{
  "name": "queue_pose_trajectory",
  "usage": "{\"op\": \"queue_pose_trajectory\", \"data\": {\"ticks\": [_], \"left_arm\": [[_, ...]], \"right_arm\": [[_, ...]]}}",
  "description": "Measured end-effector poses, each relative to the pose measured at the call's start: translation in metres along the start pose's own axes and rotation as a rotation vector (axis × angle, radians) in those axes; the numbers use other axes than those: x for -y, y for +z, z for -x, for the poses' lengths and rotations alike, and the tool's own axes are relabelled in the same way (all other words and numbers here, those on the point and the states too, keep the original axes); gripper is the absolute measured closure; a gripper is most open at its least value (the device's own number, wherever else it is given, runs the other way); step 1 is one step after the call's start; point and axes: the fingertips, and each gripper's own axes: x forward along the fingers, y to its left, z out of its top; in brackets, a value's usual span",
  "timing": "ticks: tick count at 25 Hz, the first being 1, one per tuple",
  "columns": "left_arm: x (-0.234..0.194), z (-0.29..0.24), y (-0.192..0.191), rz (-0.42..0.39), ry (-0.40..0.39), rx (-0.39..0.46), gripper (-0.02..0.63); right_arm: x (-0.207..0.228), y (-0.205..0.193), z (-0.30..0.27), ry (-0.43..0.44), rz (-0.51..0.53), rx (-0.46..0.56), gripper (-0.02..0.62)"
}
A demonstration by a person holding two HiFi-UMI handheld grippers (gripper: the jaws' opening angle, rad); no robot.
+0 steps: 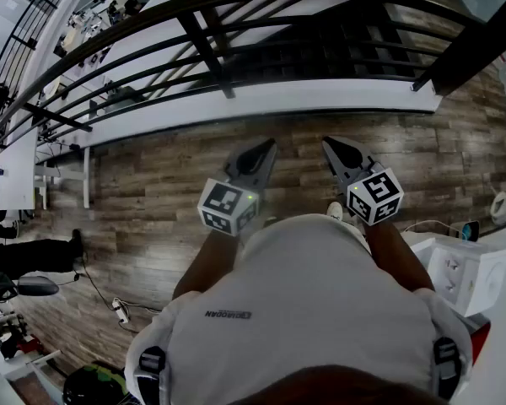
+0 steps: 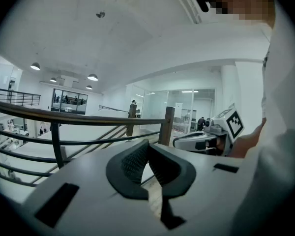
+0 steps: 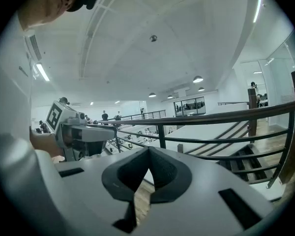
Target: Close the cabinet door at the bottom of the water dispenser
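Note:
No water dispenser or cabinet door shows in any view. In the head view both grippers are held out in front of the person's chest, side by side above the wooden floor. My left gripper is shut, its tips touching with nothing between them; its own view shows the dark pads meeting at the tip. My right gripper is shut and empty too, and its pads touch. Each gripper view shows the other gripper beside it: the right gripper and the left gripper.
A dark metal railing runs across just ahead of the grippers, with a stairwell beyond it. A white boxy appliance stands at the person's right. Cables and a power strip lie on the floor at the left. People stand far off.

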Motion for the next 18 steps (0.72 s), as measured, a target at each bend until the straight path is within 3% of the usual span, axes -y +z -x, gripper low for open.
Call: {"op": "queue_pose_trajectory", "data": {"ticks": [18], "left_arm": [[-0.0044, 0.0053, -0.0042, -0.025, 0.006, -0.024, 0.611]], "right_arm": [[-0.0049, 0.0064, -0.0049, -0.004, -0.054, 0.047, 0.572]]}}
